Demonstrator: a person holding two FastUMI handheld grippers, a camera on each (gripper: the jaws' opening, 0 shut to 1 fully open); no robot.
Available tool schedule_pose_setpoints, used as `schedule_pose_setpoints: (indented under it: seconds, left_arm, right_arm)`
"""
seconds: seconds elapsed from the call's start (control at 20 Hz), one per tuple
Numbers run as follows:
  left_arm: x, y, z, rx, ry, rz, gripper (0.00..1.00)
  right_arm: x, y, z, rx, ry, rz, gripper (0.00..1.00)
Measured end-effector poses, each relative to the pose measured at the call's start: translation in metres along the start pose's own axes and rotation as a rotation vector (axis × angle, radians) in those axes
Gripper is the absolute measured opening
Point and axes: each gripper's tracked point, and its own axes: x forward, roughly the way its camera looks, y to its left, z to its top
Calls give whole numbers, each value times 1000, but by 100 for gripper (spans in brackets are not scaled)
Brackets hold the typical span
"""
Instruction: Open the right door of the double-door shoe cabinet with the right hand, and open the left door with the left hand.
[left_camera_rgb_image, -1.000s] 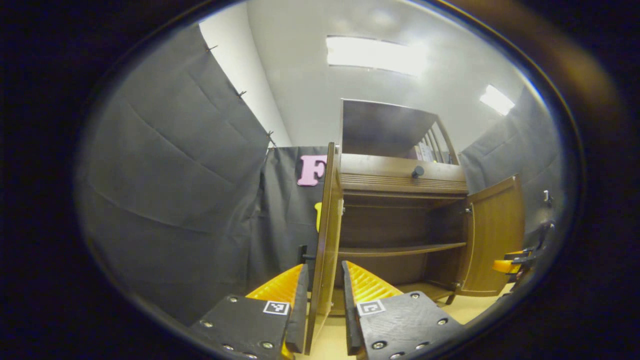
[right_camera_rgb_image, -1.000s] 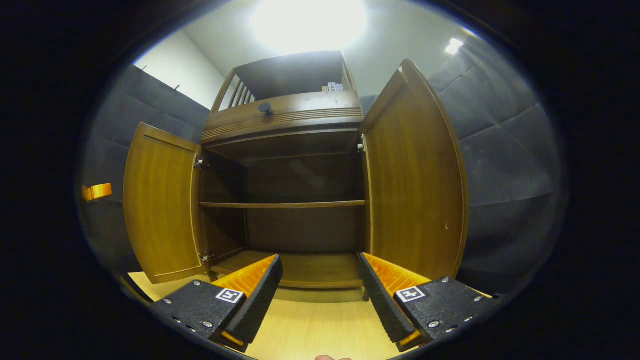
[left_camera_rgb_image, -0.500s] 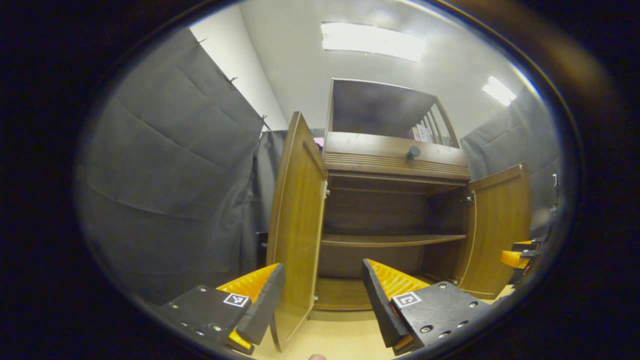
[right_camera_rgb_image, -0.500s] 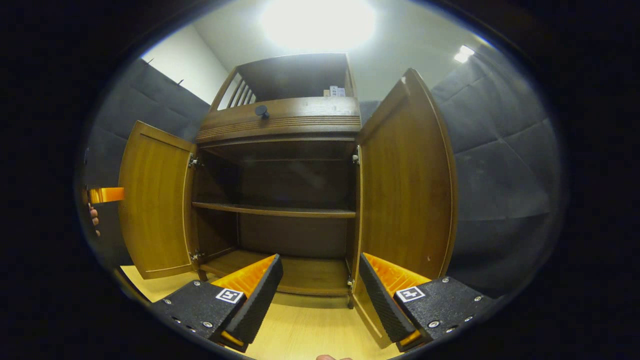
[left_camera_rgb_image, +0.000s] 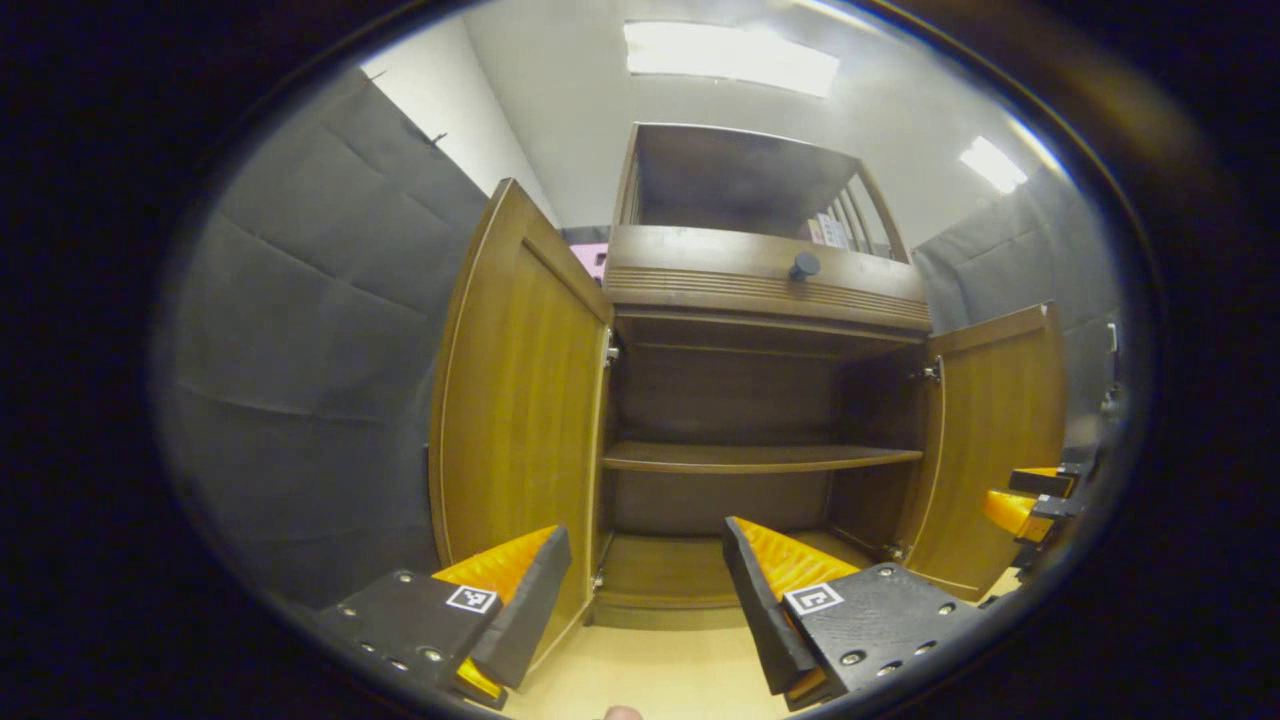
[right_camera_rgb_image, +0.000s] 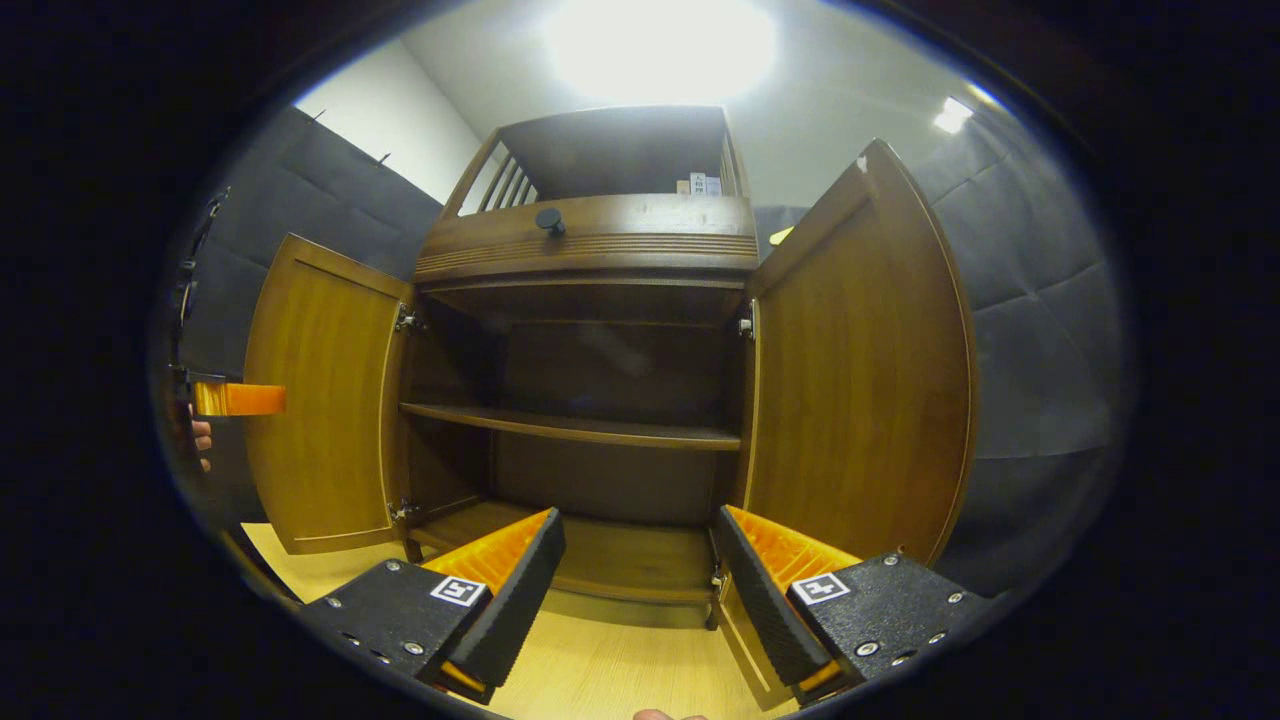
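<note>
Dark booth cloth flanks shoe cabinet (right_camera_rgb_image: 585, 250), both doors wide open.

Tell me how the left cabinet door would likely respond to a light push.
The left door looks like a rigid wooden panel, so it probably wouldn't flex. Hung on hinges, it should swing rather than slide. Its glossy face may be slippery for fingertips.

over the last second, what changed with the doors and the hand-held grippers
The left hand-held gripper let go of the left door: its fingers, a second ago close on either side of the door's edge, are now spread wide and empty, and the door has swung further open. What stayed: the right door wide open, the right hand-held gripper open and empty, the shelf bare.
</note>
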Motion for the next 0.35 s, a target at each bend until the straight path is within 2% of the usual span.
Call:
schedule_pose_setpoints:
  seconds: [0.15, 0.35]
  left_arm:
    - [-4, 2, -8, 30, 2, -13, 88]
    - [-5, -8, -10, 2, 38, -35, 89]
  right_arm:
    - [-2, 5, 4, 25, -27, 21, 95]
    - [-6, 18, 1, 34, -68, 71, 95]
